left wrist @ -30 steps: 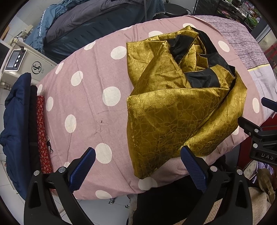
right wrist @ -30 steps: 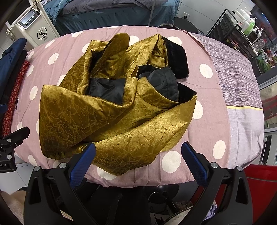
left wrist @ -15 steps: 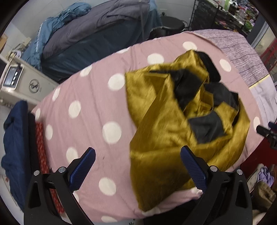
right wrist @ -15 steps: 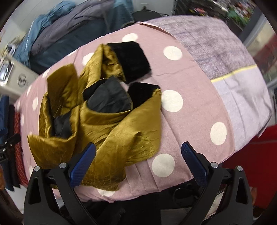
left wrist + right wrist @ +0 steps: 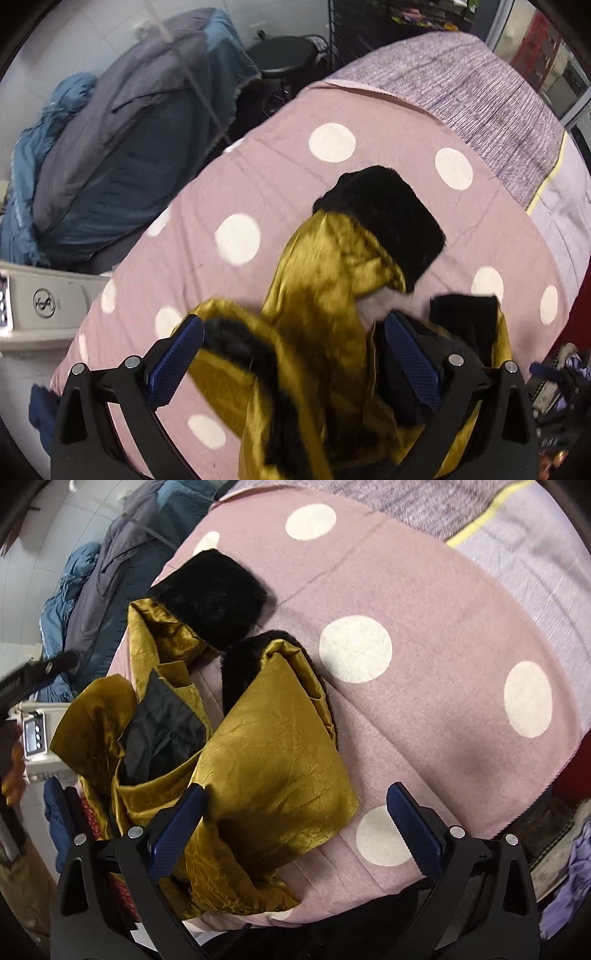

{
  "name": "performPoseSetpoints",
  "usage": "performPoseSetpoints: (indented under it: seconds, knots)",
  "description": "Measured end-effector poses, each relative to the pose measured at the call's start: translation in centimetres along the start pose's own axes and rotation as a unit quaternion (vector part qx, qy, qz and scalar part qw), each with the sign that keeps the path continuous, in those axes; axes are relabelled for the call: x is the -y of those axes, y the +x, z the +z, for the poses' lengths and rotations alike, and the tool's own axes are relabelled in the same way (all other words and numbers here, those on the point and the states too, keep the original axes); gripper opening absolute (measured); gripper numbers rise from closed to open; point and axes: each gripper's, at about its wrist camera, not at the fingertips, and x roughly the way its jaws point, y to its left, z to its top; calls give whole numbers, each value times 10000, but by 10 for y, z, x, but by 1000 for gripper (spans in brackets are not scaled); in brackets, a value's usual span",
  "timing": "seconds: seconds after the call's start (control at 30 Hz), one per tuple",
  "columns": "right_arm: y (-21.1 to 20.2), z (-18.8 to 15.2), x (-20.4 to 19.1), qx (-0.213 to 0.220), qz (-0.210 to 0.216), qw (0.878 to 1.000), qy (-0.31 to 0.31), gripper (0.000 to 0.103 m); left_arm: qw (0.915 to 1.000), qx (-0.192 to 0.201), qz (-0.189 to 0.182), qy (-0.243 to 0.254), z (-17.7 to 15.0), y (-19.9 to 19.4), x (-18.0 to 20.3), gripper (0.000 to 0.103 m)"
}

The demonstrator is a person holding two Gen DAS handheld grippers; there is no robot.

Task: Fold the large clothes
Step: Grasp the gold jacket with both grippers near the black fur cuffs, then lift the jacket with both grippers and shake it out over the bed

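The gold coat (image 5: pixel 284 760) lies crumpled on the near left part of a bed covered by a pink dotted sheet (image 5: pixel 443 609); its black lining (image 5: pixel 162 734) shows in the folds, and one black fur cuff (image 5: pixel 210 594) lies flat on the sheet at the far end; a second fur edge (image 5: pixel 240 664) curls just beside it; the right tool (image 5: pixel 295 830) hangs over the coat's near edge, jaws wide apart, nothing between them, its left pad close to the gold cloth; the left tool (image 5: pixel 291 363) is also spread wide, low over the bunched coat (image 5: pixel 314 295), gold cloth filling the gap; whether its pads touch the cloth cannot be told; blue-grey bedding (image 5: pixel 110 147) is heaped far left.
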Motion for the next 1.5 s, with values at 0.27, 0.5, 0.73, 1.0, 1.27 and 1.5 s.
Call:
performPoseSetpoints:
  seconds: [0.27,0.5,0.73,1.0,1.27,1.5]
  knots:
    - [34,26,5,-489,315,9981,221,83,9900,-1384,-183,207,20,129,25,62]
    - [53,17,-18,-694,88,9975,-126,21,9931,-923,304,661,-15,121,20,8]
    - [-11,29,-50,464,544,9967,-385,8,9983,297,-38,-493,-50,22,-60,5]
    - [-173,36,-99,2564,1472,9480,-1181,7,9585,2356,552,-1507,-153,-166,-155,5]
    - [-285,25,-95,3349,2862,8861,-1439,7,9051,3378,790,-2460,-283,-291,-192,5]
    - [-392,24,-91,3941,3130,8412,-1979,7,8616,4039,887,-2943,-350,-351,-214,5]
